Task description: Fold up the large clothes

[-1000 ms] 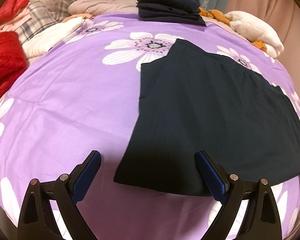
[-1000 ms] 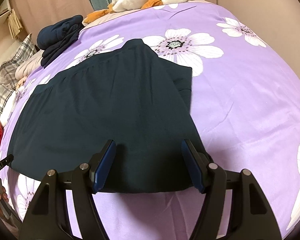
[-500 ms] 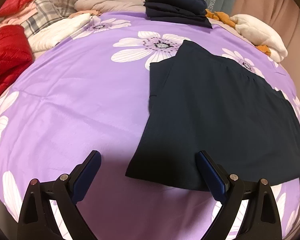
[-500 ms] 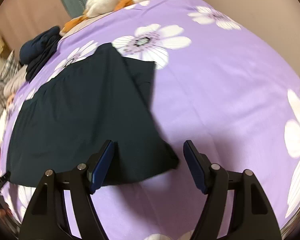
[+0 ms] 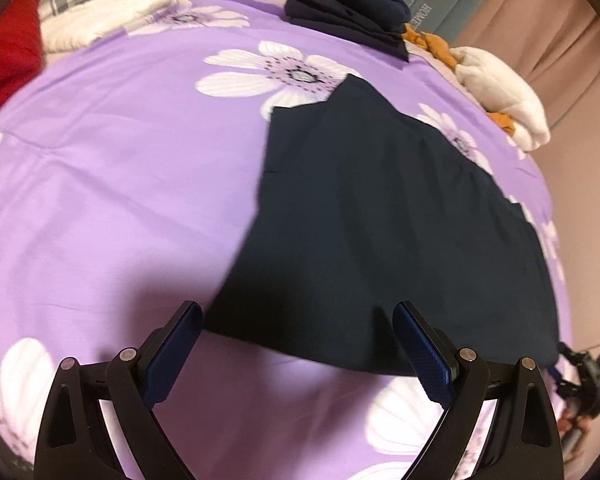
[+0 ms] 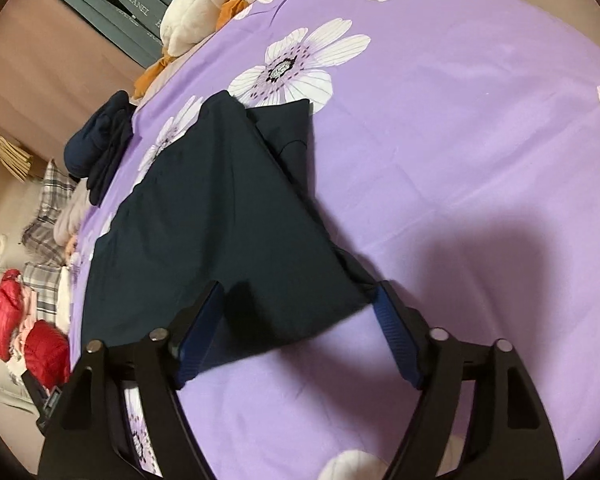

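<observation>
dark navy garment (image 5: 384,224) lies flat, partly folded, on the purple flowered bedsheet (image 5: 112,184). left gripper (image 5: 298,354) hovers at its near left corner, jaws spread, gripping nothing. right gripper (image 6: 298,334) straddles the near right corner, jaws opening, cloth between them unpinched. a folded navy pile (image 5: 344,16) sits at the far edge.

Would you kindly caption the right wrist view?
Right gripper, jaws opening, straddles the dark garment's near corner on the purple floral bedspread.
</observation>
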`<state>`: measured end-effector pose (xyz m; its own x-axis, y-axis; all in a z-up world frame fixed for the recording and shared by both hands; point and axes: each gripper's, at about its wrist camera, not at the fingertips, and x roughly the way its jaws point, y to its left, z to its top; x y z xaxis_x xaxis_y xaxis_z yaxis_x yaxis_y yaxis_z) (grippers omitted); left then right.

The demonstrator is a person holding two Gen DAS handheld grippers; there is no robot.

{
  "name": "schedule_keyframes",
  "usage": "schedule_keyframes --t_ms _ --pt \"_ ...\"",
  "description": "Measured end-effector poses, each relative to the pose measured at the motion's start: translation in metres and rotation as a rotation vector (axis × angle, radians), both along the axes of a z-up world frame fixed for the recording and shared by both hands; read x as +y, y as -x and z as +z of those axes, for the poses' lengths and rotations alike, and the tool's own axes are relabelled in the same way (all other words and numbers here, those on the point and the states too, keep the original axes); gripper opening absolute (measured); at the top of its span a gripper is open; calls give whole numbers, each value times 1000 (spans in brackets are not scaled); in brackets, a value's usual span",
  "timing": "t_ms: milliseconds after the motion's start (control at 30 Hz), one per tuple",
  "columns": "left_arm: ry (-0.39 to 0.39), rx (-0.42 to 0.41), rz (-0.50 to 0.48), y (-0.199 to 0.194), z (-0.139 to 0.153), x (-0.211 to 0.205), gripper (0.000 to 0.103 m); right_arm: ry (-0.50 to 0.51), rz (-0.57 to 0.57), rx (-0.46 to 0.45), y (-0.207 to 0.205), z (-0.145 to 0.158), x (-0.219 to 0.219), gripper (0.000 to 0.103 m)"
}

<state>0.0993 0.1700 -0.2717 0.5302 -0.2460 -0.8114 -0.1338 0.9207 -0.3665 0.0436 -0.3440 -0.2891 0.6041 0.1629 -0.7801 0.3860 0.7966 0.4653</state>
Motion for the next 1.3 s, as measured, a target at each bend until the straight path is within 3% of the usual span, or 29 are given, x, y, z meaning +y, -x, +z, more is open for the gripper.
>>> schedule_keyframes --t_ms 133,267,367,467,600,667,833,1000,1267,1300 --pt "-18 -2 -5 -4 0 -5 95 23 16 -1 -11 0 9 75" --pt "-42 -1 -5 -4 -2 -5 90 52 22 7 -17 -1 9 49" --pt "-62 -4 -9 -3 -4 -6 86 61 29 -7 -16 0 7 35" --pt "-101 -14 -10 -2 -3 -6 80 86 39 -11 -16 1 7 32" --pt "-164 -21 4 0 3 -5 80 93 31 5 -17 1 4 36" --pt "-207 -28 7 3 11 -5 80 119 9 15 -15 5 1 44" --pt "-339 -108 -20 16 49 -13 80 212 -27 6 -6 28 -5 46" --pt "-407 -198 -26 24 88 -24 89 268 -6 -46 -1 63 1 49" --pt "-484 -308 -39 43 140 -51 97 393 129 -87 5 120 48 80" --pt "-491 -314 -39 44 147 -54 98 408 149 -89 6 125 54 80"
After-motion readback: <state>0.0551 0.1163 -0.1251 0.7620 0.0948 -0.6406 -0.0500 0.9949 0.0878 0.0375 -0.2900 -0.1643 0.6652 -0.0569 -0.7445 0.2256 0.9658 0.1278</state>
